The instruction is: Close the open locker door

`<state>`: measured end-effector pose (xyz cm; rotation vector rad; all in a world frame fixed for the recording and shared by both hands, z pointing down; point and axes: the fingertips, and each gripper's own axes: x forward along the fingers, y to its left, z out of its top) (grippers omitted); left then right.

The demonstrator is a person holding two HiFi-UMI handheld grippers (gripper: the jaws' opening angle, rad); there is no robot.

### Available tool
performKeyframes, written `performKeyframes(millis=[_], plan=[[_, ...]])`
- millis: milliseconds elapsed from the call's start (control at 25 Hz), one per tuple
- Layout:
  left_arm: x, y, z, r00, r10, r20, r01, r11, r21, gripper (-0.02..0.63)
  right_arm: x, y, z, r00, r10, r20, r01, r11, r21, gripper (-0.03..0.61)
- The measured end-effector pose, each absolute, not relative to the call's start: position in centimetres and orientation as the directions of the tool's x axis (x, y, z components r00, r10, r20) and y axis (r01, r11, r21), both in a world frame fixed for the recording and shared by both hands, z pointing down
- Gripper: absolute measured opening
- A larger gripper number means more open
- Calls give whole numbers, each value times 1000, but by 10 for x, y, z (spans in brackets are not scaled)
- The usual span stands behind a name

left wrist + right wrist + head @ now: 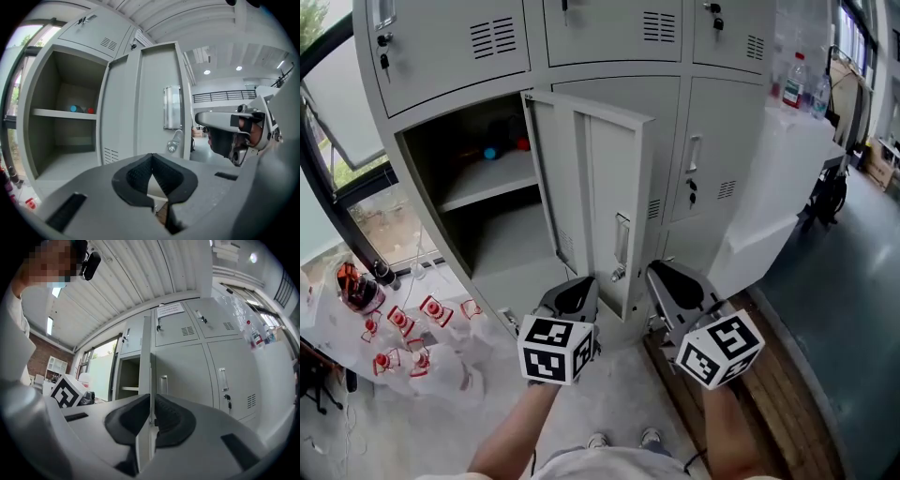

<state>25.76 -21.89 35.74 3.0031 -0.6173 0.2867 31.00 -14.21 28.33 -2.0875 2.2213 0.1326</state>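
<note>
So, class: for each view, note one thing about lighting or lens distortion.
Head view: sharp, but the open locker interior sits in shadow. Left gripper view: fisheye bows the locker door; the window is blown out. Right gripper view: dark rounded corners; straight ceiling ribs curve.

Soft daylight is admitted through the large glass window (347, 103) at nine o'clock of the head view, and the open compartment of the pale grey metal locker (487, 239) is left in shadow. Glare is thrown by small round ceiling lamps (206, 72) at two o'clock of the left gripper view. Both gripper views are strongly bowed and blackened at the rims.
</note>
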Motion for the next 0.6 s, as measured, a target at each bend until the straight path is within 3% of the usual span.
performKeyframes(millis=[360, 480, 600], plan=[[260, -233, 349, 806, -563, 183, -577, -816, 30, 6, 315, -152, 279, -325, -936, -136, -945, 327, 2, 14], [257, -231, 351, 770, -610, 188, -624, -781, 26, 6, 315, -153, 278, -400, -905, -143, -915, 404, -1, 61], [252, -229, 352, 733, -653, 191, -668, -744, 20, 6, 313, -155, 277, -463, -873, -151, -884, 467, 8, 63]])
